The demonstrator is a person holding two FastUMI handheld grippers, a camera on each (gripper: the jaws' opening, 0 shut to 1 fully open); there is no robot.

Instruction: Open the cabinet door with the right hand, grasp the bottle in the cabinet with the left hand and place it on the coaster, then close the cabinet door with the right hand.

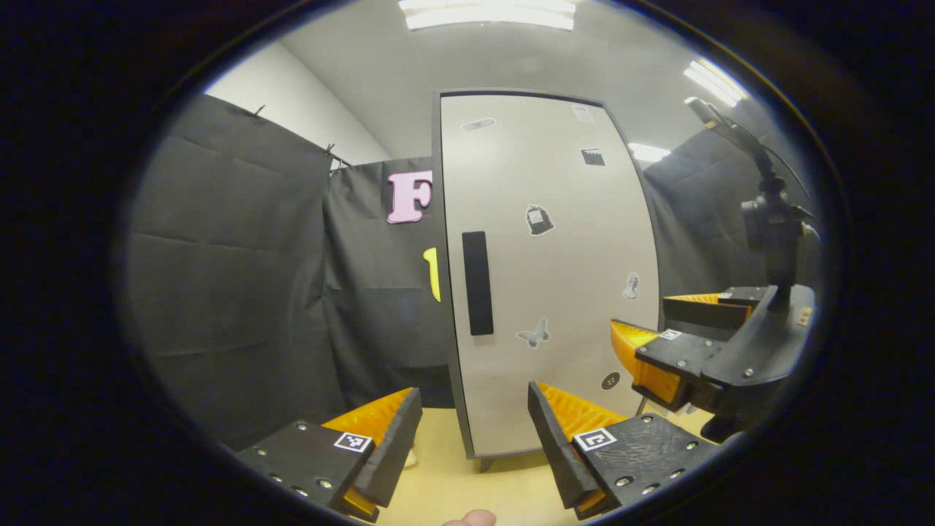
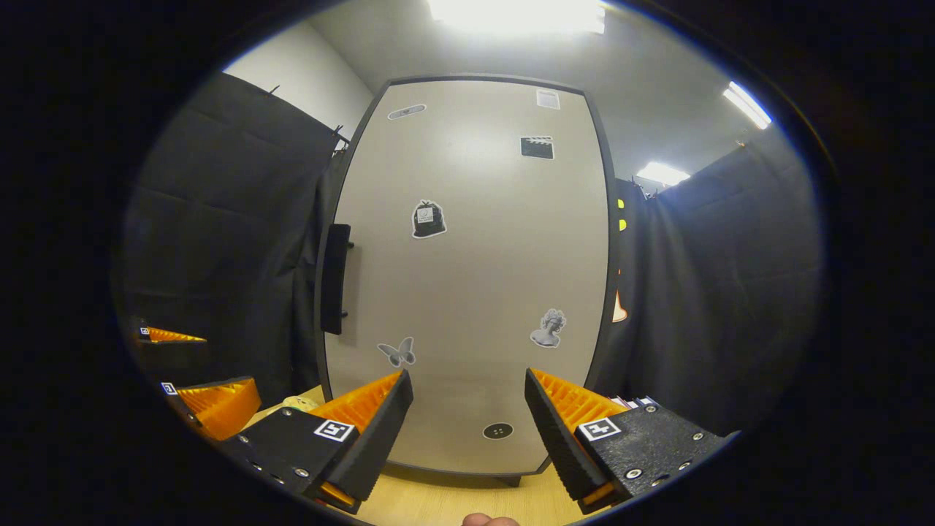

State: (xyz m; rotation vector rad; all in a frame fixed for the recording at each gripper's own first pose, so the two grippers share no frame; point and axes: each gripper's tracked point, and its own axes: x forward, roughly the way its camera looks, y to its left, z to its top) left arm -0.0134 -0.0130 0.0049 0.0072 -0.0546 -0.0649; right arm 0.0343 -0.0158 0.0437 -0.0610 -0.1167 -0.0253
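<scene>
The cabinet [image 1: 555, 277] stands shut on a pale wood table [image 1: 467, 489], its door a smooth, off-white panel in a dark frame with rounded corners. A long black handle [image 1: 478, 283] runs upright along the door's left edge; in the right gripper view the handle [image 2: 334, 279] stands proud of the panel on small posts. Grey and black stickers dot the door: a butterfly [image 2: 397, 352], a bust [image 2: 549, 329], a bag-like shape [image 2: 428, 219], a clapperboard [image 2: 537, 147] and a small dark round one [image 2: 497, 431] low down. Any print on them is too small to read. The bottle and coaster are not to be seen with the door closed, so their place cannot be told.

The left gripper [image 1: 475, 438] has its jaws spread wide with nothing between them, pointing at the door's lower left, just under the handle. The right gripper [image 2: 467, 427] is likewise spread and empty, facing the door's lower middle; from the left gripper view it [image 1: 661, 336] hangs to the right, near the door's right edge, with a dark camera mount rising above it. Both grippers have ribbed inner faces and matte black bodies with screw heads and small square black-and-white markers.

Creased black cloth [image 1: 241, 277] walls the booth on both sides of the cabinet. Ceiling lights [image 2: 518, 14] glare overhead. A fingertip [image 1: 471, 519] shows at the bottom edge.
</scene>
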